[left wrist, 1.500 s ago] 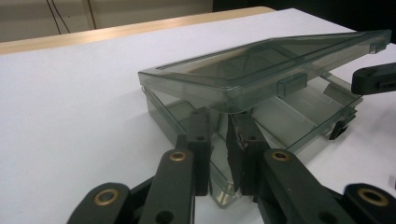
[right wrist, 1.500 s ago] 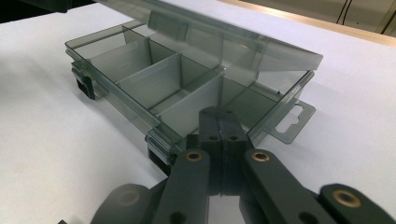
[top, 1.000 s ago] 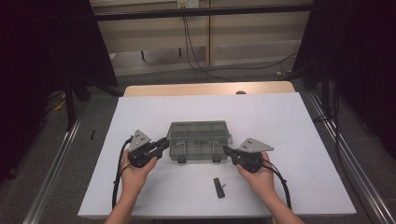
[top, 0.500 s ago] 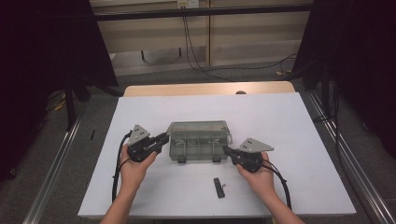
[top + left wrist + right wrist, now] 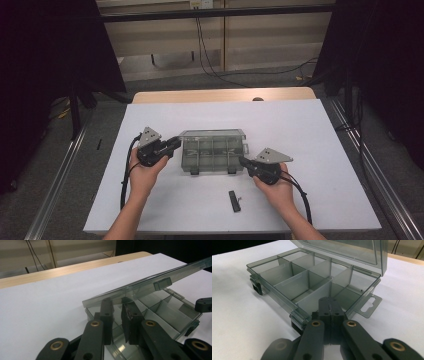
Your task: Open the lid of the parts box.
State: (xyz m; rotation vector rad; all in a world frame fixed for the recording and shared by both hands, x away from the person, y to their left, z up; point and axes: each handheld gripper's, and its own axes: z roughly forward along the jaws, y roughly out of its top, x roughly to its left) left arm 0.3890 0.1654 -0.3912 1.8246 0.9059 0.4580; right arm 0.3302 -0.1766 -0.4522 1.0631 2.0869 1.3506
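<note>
While my left gripper (image 5: 117, 315) lifts the organizer box's lid (image 5: 150, 285) with jaws slightly apart under its edge, the lid tilts half-raised. My right gripper (image 5: 329, 305), jaws together, presses the box (image 5: 312, 287) on the bench (image 5: 310, 130).

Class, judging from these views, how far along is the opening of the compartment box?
Done: both front latches hang loose and the lid stands partly raised off the box. In hand: the left gripper props the lid's edge, while the shut right gripper steadies the box's front. Left: swinging the lid fully back. The compartments look empty.
</note>
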